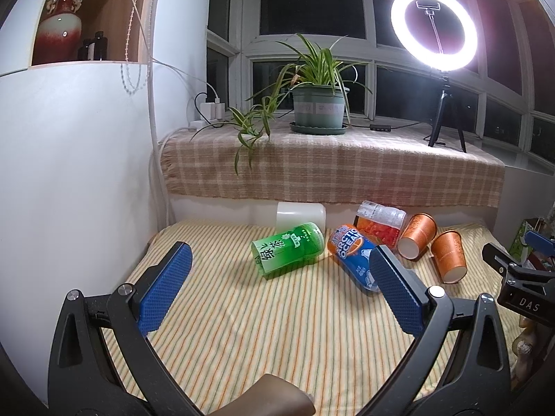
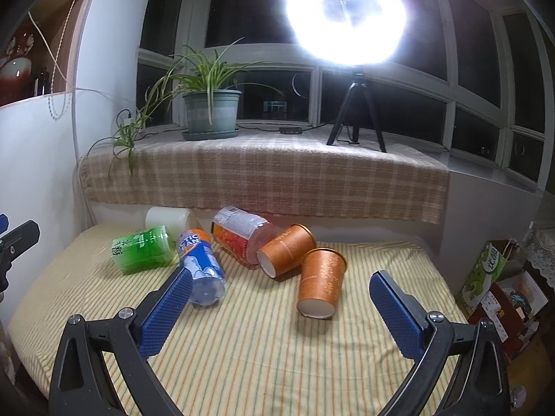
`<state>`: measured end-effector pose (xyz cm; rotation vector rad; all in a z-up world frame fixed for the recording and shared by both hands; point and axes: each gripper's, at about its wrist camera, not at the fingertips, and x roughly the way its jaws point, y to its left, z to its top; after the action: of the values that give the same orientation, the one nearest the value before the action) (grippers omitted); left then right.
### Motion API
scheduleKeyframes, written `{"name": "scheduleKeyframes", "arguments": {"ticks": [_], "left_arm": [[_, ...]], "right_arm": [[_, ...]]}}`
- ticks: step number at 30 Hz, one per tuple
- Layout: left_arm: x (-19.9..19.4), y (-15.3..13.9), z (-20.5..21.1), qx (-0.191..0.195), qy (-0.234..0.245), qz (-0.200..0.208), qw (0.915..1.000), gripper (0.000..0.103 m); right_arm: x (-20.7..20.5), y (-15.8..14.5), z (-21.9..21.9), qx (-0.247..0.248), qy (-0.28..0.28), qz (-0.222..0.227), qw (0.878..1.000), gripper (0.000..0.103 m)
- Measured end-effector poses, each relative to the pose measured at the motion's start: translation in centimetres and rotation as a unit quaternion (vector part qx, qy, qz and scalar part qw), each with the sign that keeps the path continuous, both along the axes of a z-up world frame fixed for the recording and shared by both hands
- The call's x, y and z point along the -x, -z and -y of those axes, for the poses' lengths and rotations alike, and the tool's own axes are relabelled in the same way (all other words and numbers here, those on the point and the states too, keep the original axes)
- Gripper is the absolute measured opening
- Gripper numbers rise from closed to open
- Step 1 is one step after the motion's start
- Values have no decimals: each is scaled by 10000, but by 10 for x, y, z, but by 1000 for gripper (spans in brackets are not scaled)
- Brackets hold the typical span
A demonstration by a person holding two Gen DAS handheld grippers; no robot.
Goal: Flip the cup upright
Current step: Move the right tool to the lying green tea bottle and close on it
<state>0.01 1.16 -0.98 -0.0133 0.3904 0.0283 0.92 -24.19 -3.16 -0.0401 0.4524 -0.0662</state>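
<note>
Both tools hang wide open and hold nothing above the yellow striped cloth-covered bench [image 2: 260, 364]. From the right wrist view, the right tool [image 2: 281, 308] faces the near orange patterned paper cup [image 2: 322, 282], which lies tipped on the cloth, its white end toward the camera, touching a second orange paper cup [image 2: 286, 251] lying behind it. The left tool [image 1: 281, 284] looks instead at the green tea-label cup [image 1: 288, 249] on its side; its right finger hides part of the blue-and-orange Arctic Ocean bottle [image 1: 350, 253]. Only the left view shows the red glazed vase [image 1: 60, 20] clearly in its alcove and the lit ring light [image 1: 433, 27] as a clean ring.
</note>
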Motion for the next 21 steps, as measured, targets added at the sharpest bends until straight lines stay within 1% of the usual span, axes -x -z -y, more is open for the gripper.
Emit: {"name": "scheduleKeyframes", "arguments": {"ticks": [4,6,9,13,15,18,21], "left_arm": [[0,-1,-8,1,-103,-19,9999,103],[0,0,-14,-13,-148,-42,9999,103],[1,2,-23,-19,-215,-78,9997,103],[1,8,-36,-46,-321,-196,9993,103],[3,11,-43,-83,-390,-259,9989,103],[6,15,-53,-120,-484,-314,9983,103],[8,19,-61,-134,-570,-374,9976,103]], "right_arm": [[-9,0,-7,24,-217,-20,9998,103],[-16,0,-12,16,-448,-55,9990,103],[-26,-1,-22,131,-782,-23,9968,103],[-47,0,-41,235,-1312,-97,9910,103],[-61,1,-51,340,-1634,-170,9858,103],[-80,3,-69,630,-2087,-218,9757,103],[-97,5,-88,961,-2711,-290,9573,103]]}}
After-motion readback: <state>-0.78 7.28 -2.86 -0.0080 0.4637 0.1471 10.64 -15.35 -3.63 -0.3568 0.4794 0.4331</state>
